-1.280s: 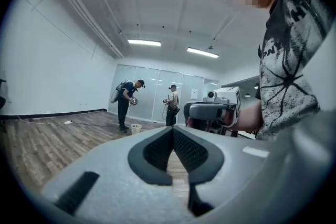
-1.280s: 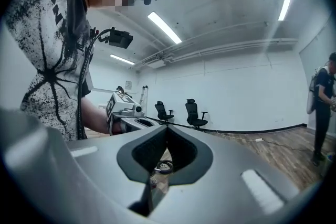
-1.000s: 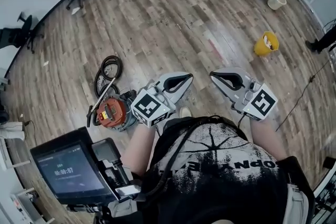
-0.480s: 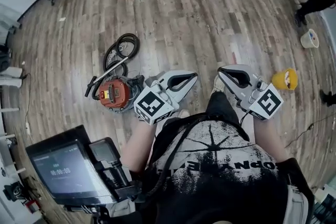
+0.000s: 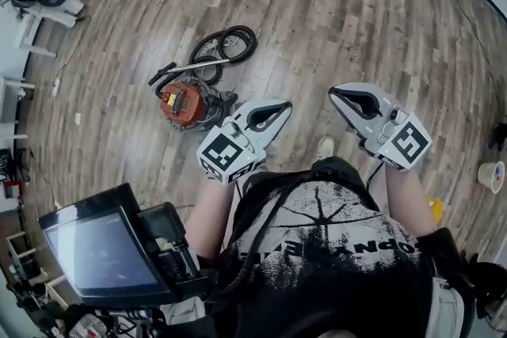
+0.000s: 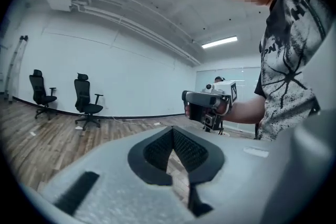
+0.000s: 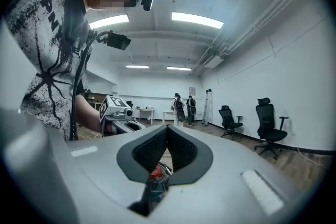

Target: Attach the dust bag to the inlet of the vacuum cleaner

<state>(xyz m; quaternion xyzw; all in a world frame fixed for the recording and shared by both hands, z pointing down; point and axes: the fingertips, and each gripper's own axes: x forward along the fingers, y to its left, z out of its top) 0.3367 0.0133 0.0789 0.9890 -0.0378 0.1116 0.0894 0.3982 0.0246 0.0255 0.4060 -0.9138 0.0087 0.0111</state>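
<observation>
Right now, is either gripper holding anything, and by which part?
Nothing is held. The left gripper and the right gripper are both shut and empty; the vacuum cleaner lies apart from both.

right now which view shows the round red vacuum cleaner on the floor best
The head view: the round red vacuum cleaner lies in plain sight on the wooden floor. The right gripper view shows only a red sliver beyond the jaws; the left gripper view shows none.
</observation>
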